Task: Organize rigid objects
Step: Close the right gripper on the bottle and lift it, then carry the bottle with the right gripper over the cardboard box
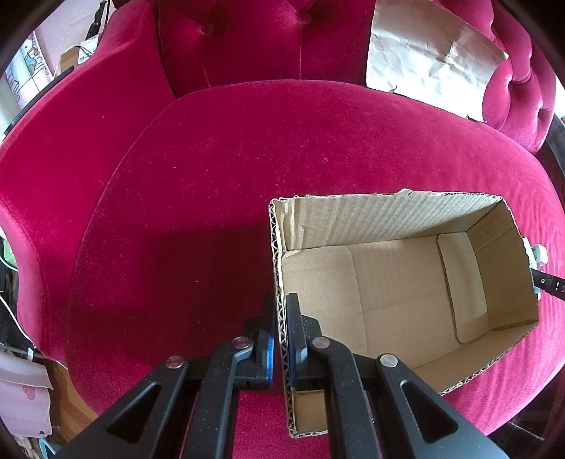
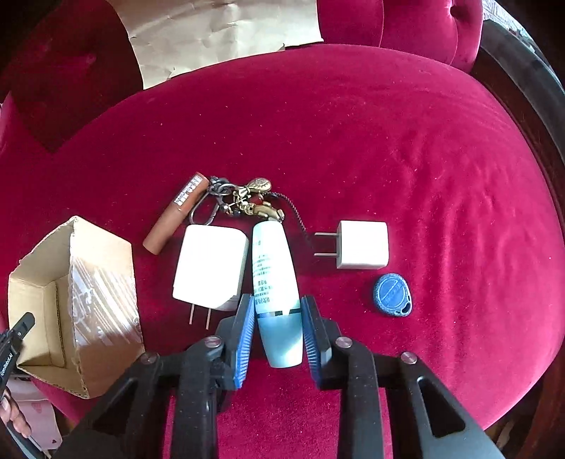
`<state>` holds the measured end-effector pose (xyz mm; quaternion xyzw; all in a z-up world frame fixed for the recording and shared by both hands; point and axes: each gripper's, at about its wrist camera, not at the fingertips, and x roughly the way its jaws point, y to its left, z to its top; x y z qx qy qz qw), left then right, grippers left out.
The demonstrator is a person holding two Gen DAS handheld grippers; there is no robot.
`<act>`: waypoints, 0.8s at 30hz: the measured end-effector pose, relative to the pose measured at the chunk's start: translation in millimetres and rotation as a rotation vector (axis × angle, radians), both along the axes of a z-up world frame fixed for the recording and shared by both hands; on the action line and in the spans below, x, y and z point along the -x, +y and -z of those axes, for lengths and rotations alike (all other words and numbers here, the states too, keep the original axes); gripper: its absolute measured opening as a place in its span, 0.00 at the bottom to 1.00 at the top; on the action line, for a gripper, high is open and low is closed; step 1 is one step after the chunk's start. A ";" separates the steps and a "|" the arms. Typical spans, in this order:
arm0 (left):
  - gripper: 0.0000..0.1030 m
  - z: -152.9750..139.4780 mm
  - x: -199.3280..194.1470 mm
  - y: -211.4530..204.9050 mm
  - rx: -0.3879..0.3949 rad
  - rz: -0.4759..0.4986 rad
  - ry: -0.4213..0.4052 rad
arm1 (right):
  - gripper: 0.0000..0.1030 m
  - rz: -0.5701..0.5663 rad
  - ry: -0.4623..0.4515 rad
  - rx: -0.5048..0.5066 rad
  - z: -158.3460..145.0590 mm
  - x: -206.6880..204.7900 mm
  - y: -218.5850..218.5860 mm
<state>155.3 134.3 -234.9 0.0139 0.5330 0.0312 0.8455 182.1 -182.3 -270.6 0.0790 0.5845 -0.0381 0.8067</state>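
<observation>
An open, empty cardboard box [image 1: 388,219] sits on the red velvet seat [image 1: 212,176]. My left gripper [image 1: 281,303] is shut on the box's near left wall, one pad inside and one outside. In the right wrist view the same box [image 2: 102,247] stands at the left. Beside it lie a large white charger [image 2: 208,264], a white and pale blue tube [image 2: 270,261], a small white plug [image 2: 362,244], a blue key fob [image 2: 392,294], a brown stick [image 2: 174,213] and a keychain [image 2: 247,201]. My right gripper [image 2: 277,305] is shut on the tube's lower half, its blue pads against both sides.
Crumpled brown paper [image 2: 219,31] leans against the tufted seat back [image 1: 247,42]. The seat's dark frame edge [image 2: 522,70] curves along the right. A hand [image 2: 14,420] shows at the lower left, by the box. Clutter stands off the seat's left side [image 1: 21,388].
</observation>
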 end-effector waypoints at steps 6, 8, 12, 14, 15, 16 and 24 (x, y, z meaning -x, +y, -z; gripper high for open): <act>0.05 -0.5 0.1 0.2 0.003 -0.004 0.002 | 0.27 0.020 -0.022 -0.009 -15.6 7.1 -5.2; 0.05 -0.4 -0.5 0.1 0.005 -0.004 0.003 | 0.27 0.017 -0.032 -0.007 -19.1 6.9 -5.3; 0.05 -0.3 -1.0 0.3 0.006 -0.005 0.004 | 0.27 0.018 -0.047 -0.002 -27.2 9.5 -4.2; 0.05 0.0 -0.8 0.7 0.010 -0.008 0.004 | 0.27 0.016 -0.057 0.000 -38.3 8.2 -4.7; 0.05 0.1 -0.8 1.0 0.014 -0.008 0.004 | 0.27 0.014 -0.064 0.002 -42.7 8.9 -5.7; 0.04 0.3 -0.7 1.2 0.017 -0.008 0.005 | 0.27 0.011 -0.073 0.004 -46.0 8.5 -5.9; 0.04 0.9 -0.4 2.1 0.016 -0.007 0.006 | 0.27 -0.012 -0.145 0.002 -76.5 12.3 -0.4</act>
